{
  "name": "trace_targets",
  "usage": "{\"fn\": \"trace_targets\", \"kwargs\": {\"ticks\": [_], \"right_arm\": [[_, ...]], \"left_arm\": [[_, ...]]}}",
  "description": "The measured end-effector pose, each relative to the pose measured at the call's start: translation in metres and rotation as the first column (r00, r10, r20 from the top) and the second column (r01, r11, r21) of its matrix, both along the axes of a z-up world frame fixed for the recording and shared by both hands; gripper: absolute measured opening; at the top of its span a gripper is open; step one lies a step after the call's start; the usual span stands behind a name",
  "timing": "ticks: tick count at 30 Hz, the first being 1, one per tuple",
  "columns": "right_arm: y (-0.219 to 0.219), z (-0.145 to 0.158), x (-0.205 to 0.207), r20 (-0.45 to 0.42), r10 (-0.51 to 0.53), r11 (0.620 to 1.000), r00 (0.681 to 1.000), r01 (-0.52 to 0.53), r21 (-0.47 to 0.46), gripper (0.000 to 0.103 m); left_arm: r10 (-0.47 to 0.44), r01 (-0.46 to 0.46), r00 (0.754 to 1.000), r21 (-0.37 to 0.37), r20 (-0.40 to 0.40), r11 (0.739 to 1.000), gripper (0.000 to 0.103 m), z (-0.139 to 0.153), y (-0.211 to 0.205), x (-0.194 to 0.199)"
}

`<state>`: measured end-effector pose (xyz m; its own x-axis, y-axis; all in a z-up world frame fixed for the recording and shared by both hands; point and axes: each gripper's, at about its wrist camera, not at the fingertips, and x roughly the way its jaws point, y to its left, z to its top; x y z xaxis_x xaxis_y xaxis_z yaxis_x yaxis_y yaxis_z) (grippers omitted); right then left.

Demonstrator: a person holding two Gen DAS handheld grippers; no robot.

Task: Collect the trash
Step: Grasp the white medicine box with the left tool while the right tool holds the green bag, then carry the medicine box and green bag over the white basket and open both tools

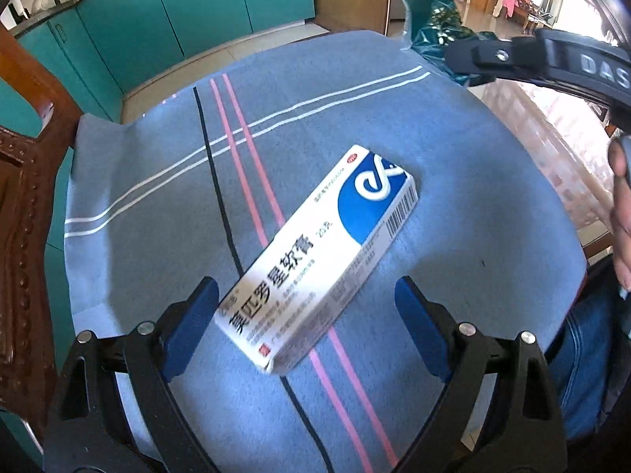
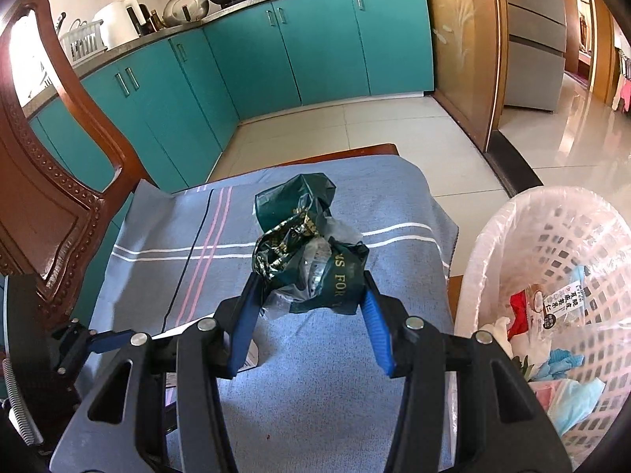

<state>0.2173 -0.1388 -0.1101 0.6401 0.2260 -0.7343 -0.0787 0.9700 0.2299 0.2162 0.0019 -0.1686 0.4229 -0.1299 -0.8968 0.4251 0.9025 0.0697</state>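
In the centre of the left wrist view, lying flat and on a diagonal across the striped blue cloth (image 1: 150, 181), sits one white-and-blue carton (image 1: 319, 260), its near end between the fingers of the left gripper (image 1: 307, 307), which stands wide with neither pad touching cardboard. That box looks light and fairly stiff, probably easy to crush if squeezed hard, so the sensible hold is across its narrow width near the lower end, pads on the two long sides. Over in the right wrist view, mid-frame, the right gripper (image 2: 309, 299) is clamped about halfway on one crumpled dark green plastic bag (image 2: 303, 244); it is soft, slippery film with clear plastic bunched into it, weighing next to nothing, and it bulges up and away from the pads, so a loose fold could slide out, which makes the bunched middle the best place to pinch. The same bag peeks in at the upper right of the left view, beside the other gripper's dark arm. At the right edge of the right view waits one white lattice basket (image 2: 508, 220), lined with thin film and already holding mixed scraps: red, blue and white pieces, too jumbled to count. So the tally reads one carton, one bag, one basket, two grippers. A carved wooden chair (image 2: 47, 197) fills the left side, teal cabinets (image 2: 315, 39) run across the top.
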Motion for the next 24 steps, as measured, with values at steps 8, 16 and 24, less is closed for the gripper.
{"fn": "trace_targets", "kwargs": {"ticks": [8,16,24], "right_arm": [[-0.005,0.0,-0.002,-0.006,-0.005,1.0,1.0,0.005,0.003,0.05],[-0.007,0.001,-0.004,0.004,-0.012,1.0,1.0,0.012,-0.003,0.05],[-0.008,0.005,-0.008,0.025,-0.016,1.0,1.0,0.017,-0.011,0.05]], "left_arm": [[-0.018,0.018,1.0,-0.044,-0.004,0.999,0.076,-0.01,-0.002,0.014],[-0.082,0.079,0.994,0.048,0.071,0.996,0.049,-0.002,-0.017,-0.011],[-0.068,0.057,0.972,0.057,0.223,0.997,0.043,0.036,-0.027,-0.033]]}}
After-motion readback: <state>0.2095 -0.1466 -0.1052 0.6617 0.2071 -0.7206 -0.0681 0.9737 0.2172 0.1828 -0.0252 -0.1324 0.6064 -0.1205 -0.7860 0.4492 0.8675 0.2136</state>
